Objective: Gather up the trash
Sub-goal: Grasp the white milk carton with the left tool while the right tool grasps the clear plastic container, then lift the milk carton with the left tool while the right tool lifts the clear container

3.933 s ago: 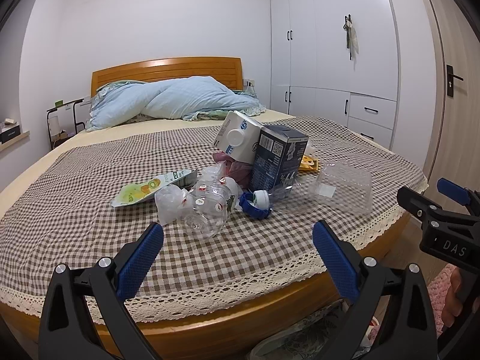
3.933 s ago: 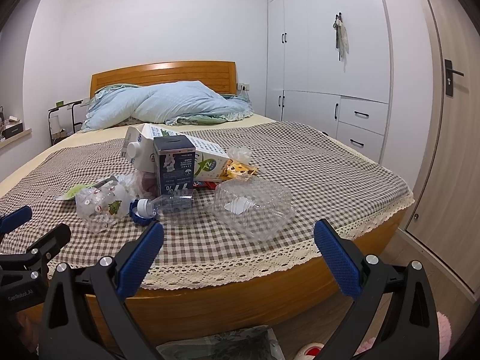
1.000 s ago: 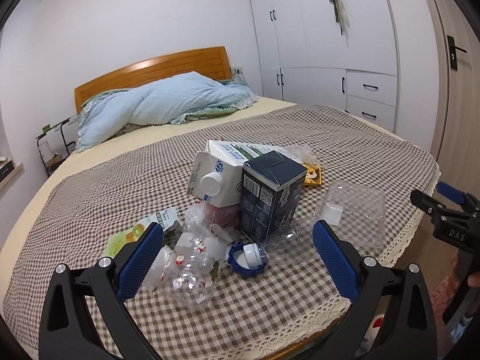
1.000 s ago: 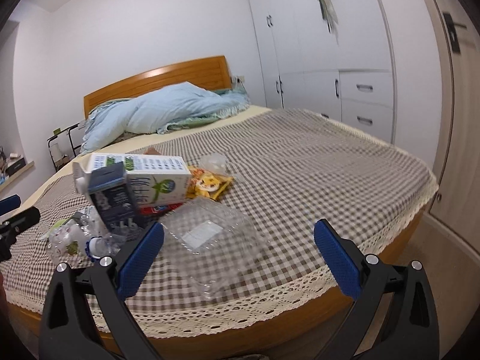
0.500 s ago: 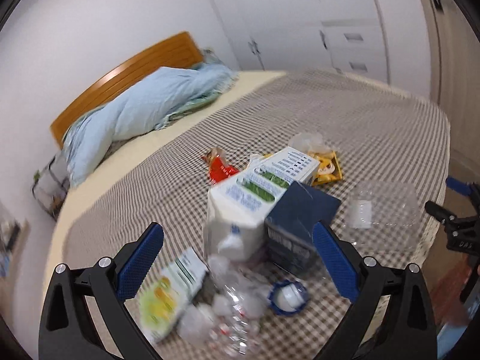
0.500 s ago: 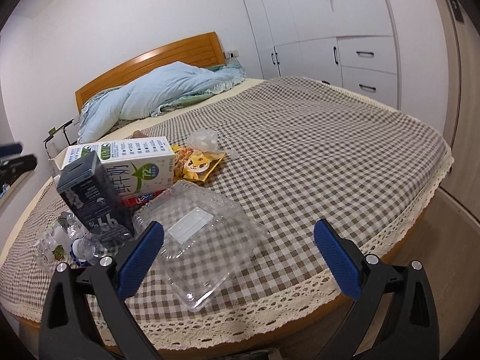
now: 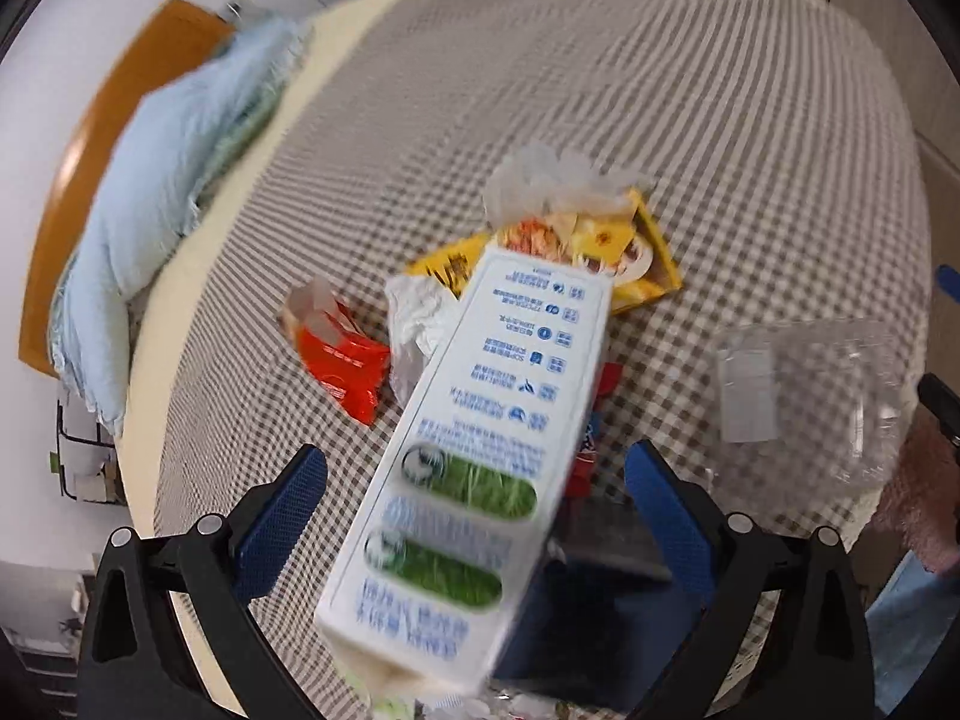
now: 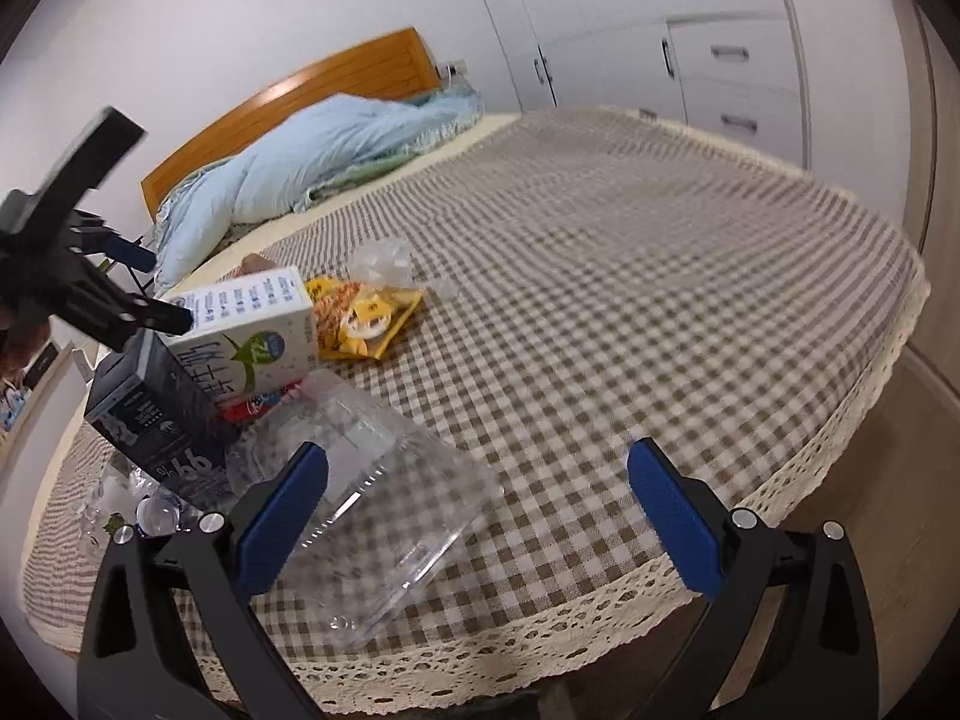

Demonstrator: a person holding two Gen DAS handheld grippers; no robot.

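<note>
Left gripper (image 7: 474, 480) hovered wide open over the white milk carton (image 7: 474, 456) on the bed (image 7: 750, 138); right gripper (image 8: 477, 501) wide open, empty, above the clear clamshell (image 8: 372, 504).

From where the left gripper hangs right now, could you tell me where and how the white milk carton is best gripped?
Grip the white milk carton across its long flat sides, around mid-body, coming down from above. It lies tilted, its near end propped against the dark blue carton, and runs lengthwise between the open left gripper, whose fingers already flank it. The gabled near end looks less even, so probably avoid it.
</note>
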